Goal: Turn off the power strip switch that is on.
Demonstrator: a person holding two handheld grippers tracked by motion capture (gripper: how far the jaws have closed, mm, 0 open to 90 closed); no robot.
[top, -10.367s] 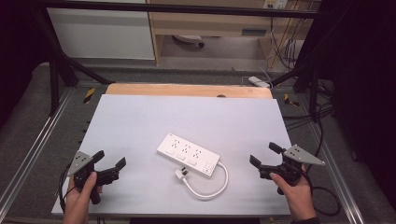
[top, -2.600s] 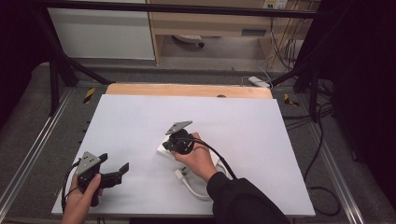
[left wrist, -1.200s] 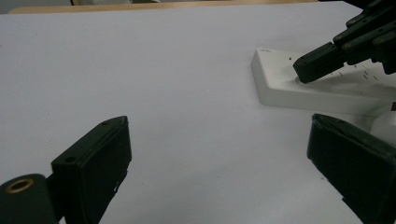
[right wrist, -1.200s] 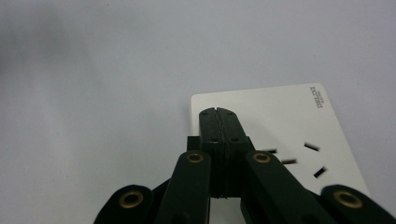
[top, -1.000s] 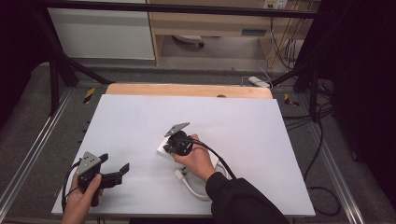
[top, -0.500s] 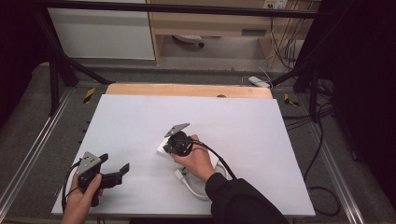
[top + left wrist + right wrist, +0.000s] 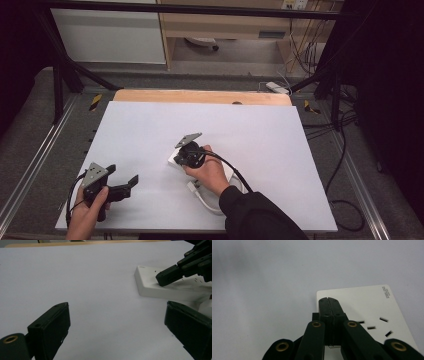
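The white power strip [image 7: 176,159] lies near the middle of the desk [image 7: 280,135], its cord looped toward the near edge. The right tool [image 7: 329,301] rests its tip on the strip's end (jaws pressed together, nothing between them). The left tool [image 7: 131,181], spread wide and empty, sits well left of the strip.

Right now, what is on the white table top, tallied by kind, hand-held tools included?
White power strip with its white cord: 1
Black two-jaw grippers: 2 (left gripper, jaws apart; right gripper, jaws together on the strip's top)
Total: 3
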